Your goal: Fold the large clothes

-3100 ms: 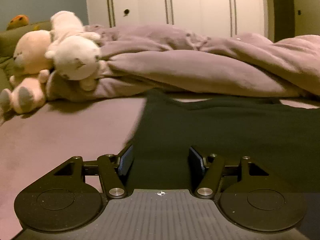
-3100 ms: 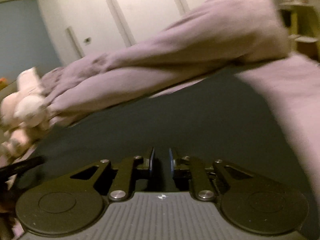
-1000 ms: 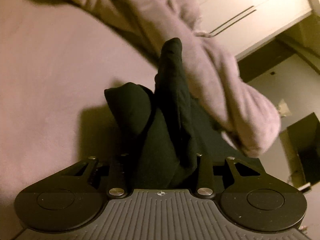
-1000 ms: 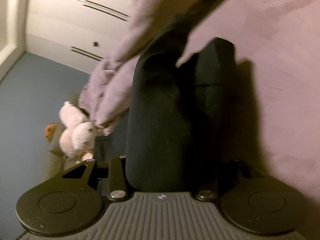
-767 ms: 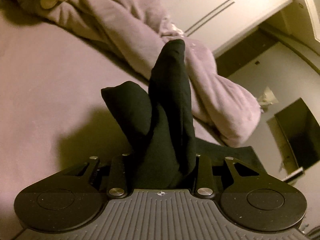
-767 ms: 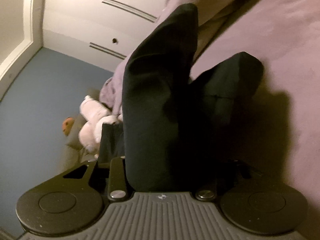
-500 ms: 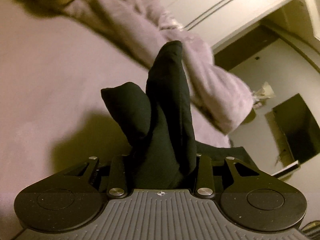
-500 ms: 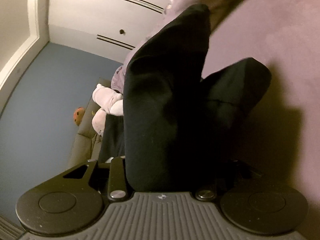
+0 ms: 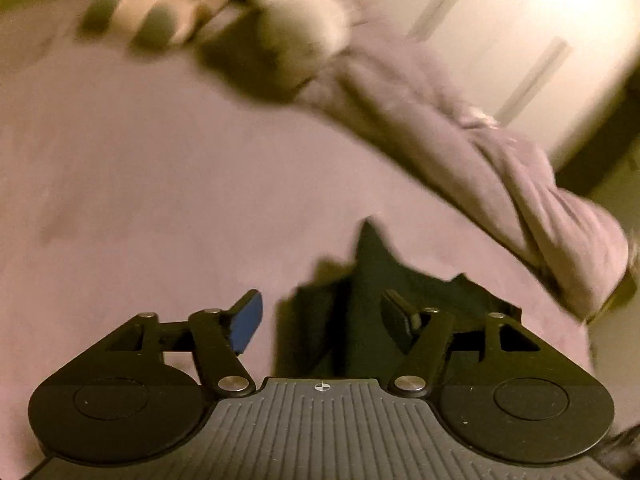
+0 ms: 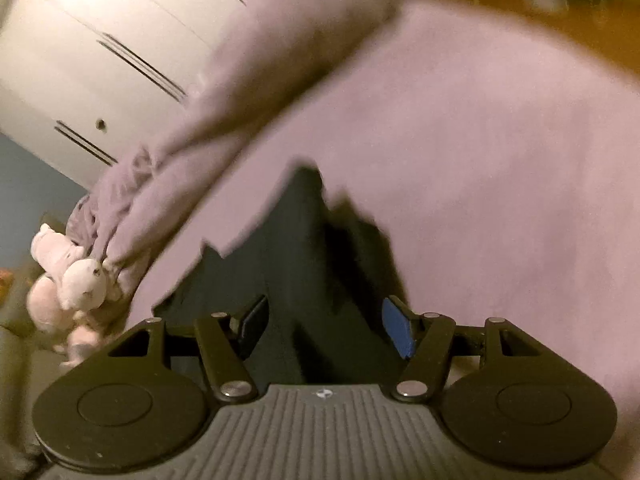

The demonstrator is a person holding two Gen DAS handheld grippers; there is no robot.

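On the bed: a black garment [image 9: 372, 300] lies on the mauve sheet [image 9: 160, 200], bunched into peaked folds.
Garment, left wrist view: one ridge rises between the tool's fingers; a flatter part spreads off to the right past the right finger.
Garment, right wrist view: the same dark cloth [image 10: 296, 248] rises to a point straight ahead, with a lower flap beside it on the right.
Left tool [image 9: 320, 316]: released, jaws spread wide; the blue pad [image 9: 246, 326] is clear of the cloth, and the far finger overlaps the cloth in view, contact unclear.
Right tool [image 10: 324, 326]: released, jaws wide apart; cloth lies in the gap, neither pad pressing it.
Duvet [image 9: 500, 168]: a rumpled mauve roll beyond the garment, running across the bed.
Plush toys [image 10: 76, 280]: pale, at the duvet's end; blurred in the left view.
Wardrobe [image 10: 100, 48]: white doors with dark slim handles behind the bed.
Sharpness: both views are motion-blurred, so fine folds cannot be told.
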